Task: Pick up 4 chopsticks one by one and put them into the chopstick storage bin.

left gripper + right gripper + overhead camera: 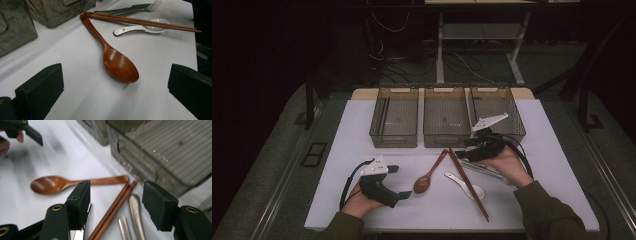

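A brown wooden spoon (428, 177) lies mid-table, bowl toward me, and in the left gripper view the wooden spoon (117, 62) is just ahead of the jaws. A pair of wooden chopsticks (468, 182) runs diagonally across a white ceramic spoon (464, 184). My left gripper (399, 182) is open beside the spoon's bowl, holding nothing. My right gripper (463, 151) is open over the chopsticks' far ends. In the right gripper view the chopsticks (112, 215) pass between the jaws of the right gripper (118, 198), untouched.
Three smoky translucent bins (394, 122), (446, 120), (497, 115) stand in a row at the back of the white table (362, 200). A metal fork and knife (482, 169) lie under my right hand. Floor and cables lie beyond the table.
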`<state>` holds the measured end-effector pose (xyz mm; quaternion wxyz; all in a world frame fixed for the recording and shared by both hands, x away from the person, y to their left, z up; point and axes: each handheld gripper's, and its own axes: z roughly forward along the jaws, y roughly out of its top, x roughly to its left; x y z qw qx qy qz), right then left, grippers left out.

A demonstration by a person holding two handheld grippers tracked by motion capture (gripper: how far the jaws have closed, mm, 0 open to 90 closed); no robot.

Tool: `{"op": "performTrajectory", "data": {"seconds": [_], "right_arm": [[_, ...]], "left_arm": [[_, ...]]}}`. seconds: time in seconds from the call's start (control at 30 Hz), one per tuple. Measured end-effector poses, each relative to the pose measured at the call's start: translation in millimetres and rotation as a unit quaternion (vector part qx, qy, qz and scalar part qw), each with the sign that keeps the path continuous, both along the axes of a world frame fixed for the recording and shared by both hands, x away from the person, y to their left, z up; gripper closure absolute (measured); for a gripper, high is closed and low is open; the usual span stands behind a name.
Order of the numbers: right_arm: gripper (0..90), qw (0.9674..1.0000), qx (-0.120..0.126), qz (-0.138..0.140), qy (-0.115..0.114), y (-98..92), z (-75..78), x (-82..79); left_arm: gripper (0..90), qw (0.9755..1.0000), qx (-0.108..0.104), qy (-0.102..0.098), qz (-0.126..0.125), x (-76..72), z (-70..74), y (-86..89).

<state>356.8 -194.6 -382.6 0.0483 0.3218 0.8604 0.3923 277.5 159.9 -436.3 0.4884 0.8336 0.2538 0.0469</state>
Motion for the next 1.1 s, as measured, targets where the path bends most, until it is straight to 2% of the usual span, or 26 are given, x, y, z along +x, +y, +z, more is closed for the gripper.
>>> {"op": "performTrajectory", "data": {"seconds": [0.1, 0.47, 0.63, 1.1], "right_arm": [[39.9, 0.9999, -0.016, 0.0, 0.005, -1.9, -5.7, -7.5], [45.6, 0.999, -0.038, 0.002, 0.022, -6.3, -23.9, -28.7], [48.2, 0.9986, -0.039, 0.002, 0.037, -4.4, -32.2, -30.4], [57.2, 0.9972, -0.06, -0.004, 0.046, 8.5, -46.0, -27.8]], "left_arm": [[0.0, 1.0, 0.002, 0.0, -0.001, -0.2, 0.1, 0.0], [0.0, 1.0, 0.002, 0.0, -0.003, -0.3, 0.4, -0.2], [0.0, 1.0, 0.002, 0.0, -0.004, 0.0, 0.8, -0.3], [0.0, 1.0, 0.004, 0.001, -0.007, 0.3, 0.3, -0.7]]}}
